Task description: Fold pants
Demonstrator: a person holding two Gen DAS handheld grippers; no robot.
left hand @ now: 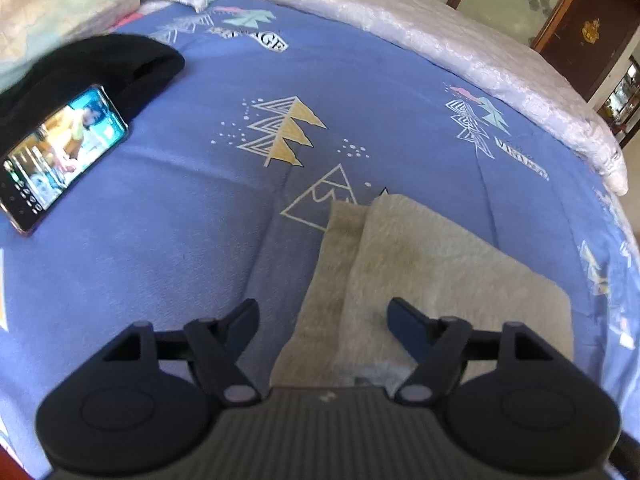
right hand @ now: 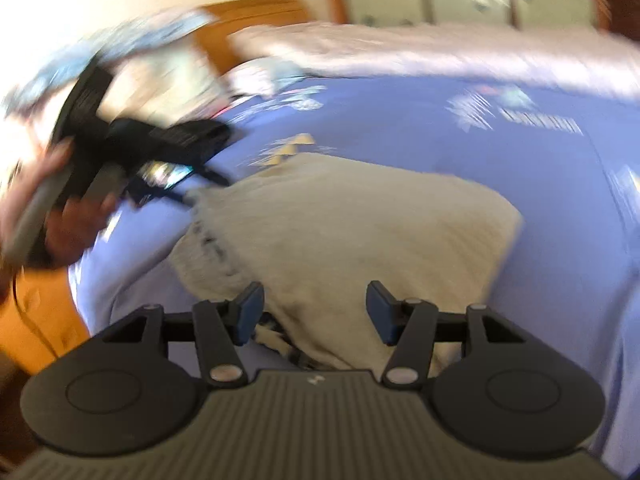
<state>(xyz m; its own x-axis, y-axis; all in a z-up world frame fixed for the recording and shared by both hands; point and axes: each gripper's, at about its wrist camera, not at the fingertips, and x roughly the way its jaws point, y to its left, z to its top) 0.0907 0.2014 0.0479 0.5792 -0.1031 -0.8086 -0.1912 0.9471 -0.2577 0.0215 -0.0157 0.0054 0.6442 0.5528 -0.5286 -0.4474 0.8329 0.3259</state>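
The cream pants (left hand: pixel 420 280) lie folded into a thick pad on the near right of the blue bedspread (left hand: pixel 200 240). Left gripper (left hand: pixel 323 325) and right gripper (right hand: pixel 315 309) hover over them, jaws apart and empty. The pants look soft, fuzzy, light and floppy, best pinched at a doubled edge or corner.

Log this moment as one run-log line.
pants: folded on bed | left gripper: open, empty | right gripper: open, empty
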